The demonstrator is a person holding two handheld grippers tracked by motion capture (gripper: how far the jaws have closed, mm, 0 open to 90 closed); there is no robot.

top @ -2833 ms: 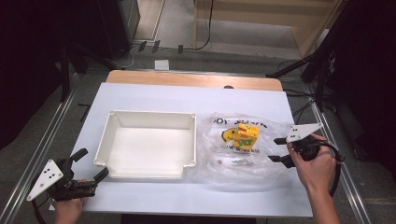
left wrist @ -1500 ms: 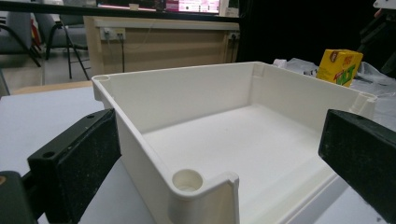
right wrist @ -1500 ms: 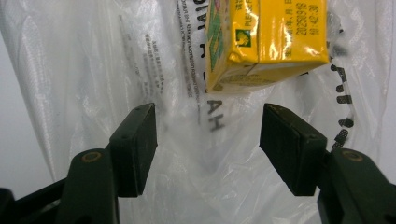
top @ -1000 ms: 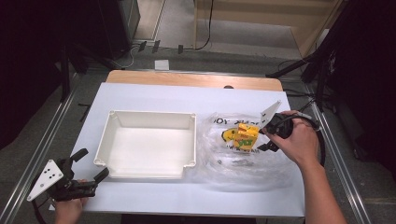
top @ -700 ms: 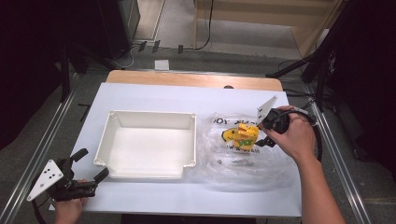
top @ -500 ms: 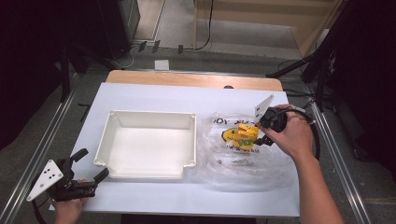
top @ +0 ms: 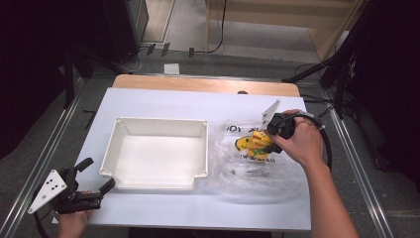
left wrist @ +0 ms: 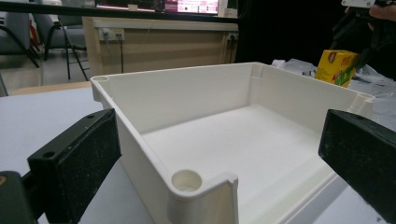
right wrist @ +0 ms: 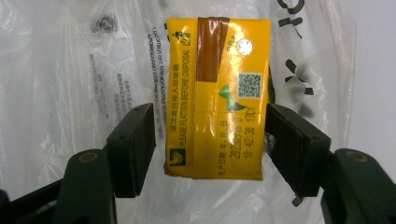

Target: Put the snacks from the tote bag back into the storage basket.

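Over on the right half of the desk (top: 163,101), the right tongs (top: 270,141) reach down onto a yellow drink carton (top: 255,144) that lies on a crumpled clear plastic bag (top: 257,168). Seen along the right gripper view, the carton (right wrist: 217,98) sits lengthwise between the two black jaws: the right jaw appears to touch the carton's edge, while a thin gap shows between the left jaw and the other edge, so the tongs bracket the carton without clamping it; the jaws have just been closing a little with the carton between them. The carton's face shows a brown strip, a small foil dot, a square code and printed text, and the bag (right wrist: 93,93) under it carries fine print and large black letters. A person's hand (top: 302,144) wraps the right tool, its cable looping to the right. Left of the bag, touching or just beside it, stands a white rectangular tray (top: 116,148), with nothing in it. At the near left corner of the desk the left tongs (top: 94,178) are held low and level, jaws spread wide and holding nothing, pointing toward the tray's near left corner. From the left gripper view, the tray (left wrist: 196,93) fills the gap between those jaws, and the yellow carton (left wrist: 336,67) shows beyond its far wall.
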